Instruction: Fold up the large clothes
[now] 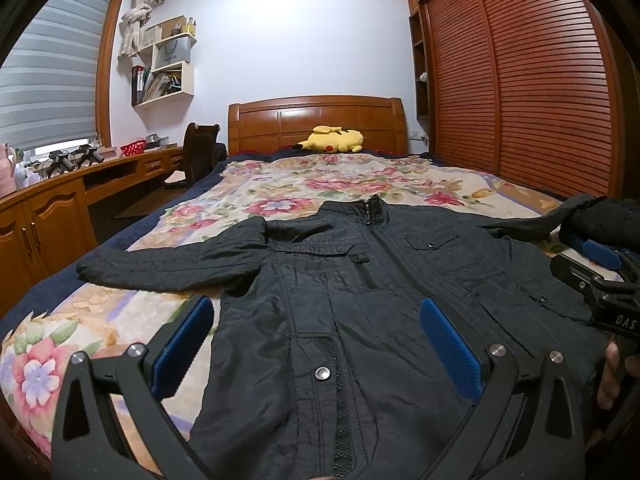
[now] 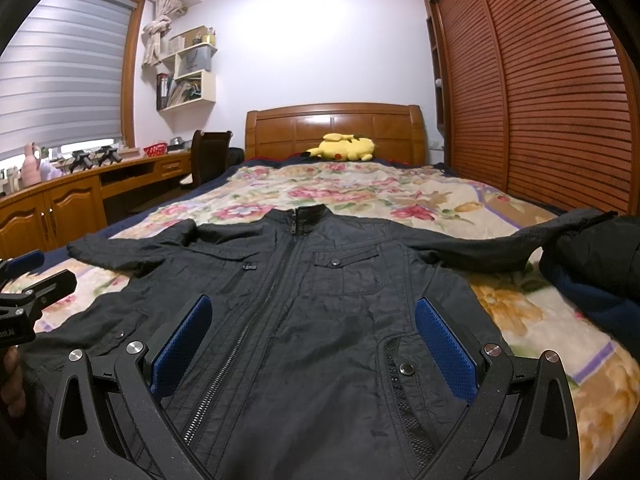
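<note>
Black jacket lies face up and zipped on the floral blanket of the bed, collar toward the headboard, hem nearest the cameras. Laid flat like this, probably so the fold lines can be read off the body.

Both sleeves spread out sideways. The one on the left stretches over the blanket toward the desk side. The one on the right runs toward a separate heap of dark clothing at the bed's edge, near the wardrobe; whether sleeve and heap touch is unclear.

Left gripper: blue pads spread wide, nothing between them, hovering over the lower front near the left edge of the body.

Right gripper: also spread wide and empty, above the lower front beside the zip.

Judgement: folding not begun; the jacket is only laid out. Both claws wait open at the hem end, likely ready to take a sleeve or side edge and bring it inward.

Yellow plush toy sits at the headboard, well apart from the jacket.
</note>
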Tool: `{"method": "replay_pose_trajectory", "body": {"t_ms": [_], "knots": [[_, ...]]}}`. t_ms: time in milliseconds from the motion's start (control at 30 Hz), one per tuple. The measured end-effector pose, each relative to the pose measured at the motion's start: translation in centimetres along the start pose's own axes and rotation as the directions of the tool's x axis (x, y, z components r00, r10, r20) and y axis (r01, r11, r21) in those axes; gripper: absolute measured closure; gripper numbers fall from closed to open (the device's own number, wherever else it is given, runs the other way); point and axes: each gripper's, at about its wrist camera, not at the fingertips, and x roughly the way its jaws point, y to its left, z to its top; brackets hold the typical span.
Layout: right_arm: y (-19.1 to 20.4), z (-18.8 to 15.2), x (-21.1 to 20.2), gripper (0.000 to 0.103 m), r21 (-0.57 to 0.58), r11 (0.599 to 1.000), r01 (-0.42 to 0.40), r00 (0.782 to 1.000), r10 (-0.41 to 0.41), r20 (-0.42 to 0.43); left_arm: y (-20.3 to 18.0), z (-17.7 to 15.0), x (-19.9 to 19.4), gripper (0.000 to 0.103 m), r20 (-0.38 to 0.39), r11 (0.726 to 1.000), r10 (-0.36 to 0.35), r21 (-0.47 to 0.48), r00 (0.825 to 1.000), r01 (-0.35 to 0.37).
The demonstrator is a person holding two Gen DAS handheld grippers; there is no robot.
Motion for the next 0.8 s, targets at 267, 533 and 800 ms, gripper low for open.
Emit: {"method": "replay_pose_trajectory", "body": {"t_ms": [267, 533, 800], "knots": [[0.02, -0.02, -0.03, 0.0, 0.0, 1.0, -0.001, 1.0, 0.001, -0.001, -0.34, 0.61, -0.28, 0.0, 0.006, 1.0, 0.008, 0.005, 1.0, -0.008], [0.01, -0.02, -0.03, 0.0, 0.001, 1.0, 0.0, 1.0, 0.0, -0.002, -0.33, 0.67, -0.25, 0.0, 0.008, 1.0, 0.012, 0.007, 1.0, -0.012], [0.02, -0.03, -0.03, 0.0, 0.0, 1.0, 0.0, 1.0, 0.0, -0.002, -0.28, 0.64, -0.29, 0.0, 0.01, 1.0, 0.012, 0.008, 1.0, -0.012]]}}
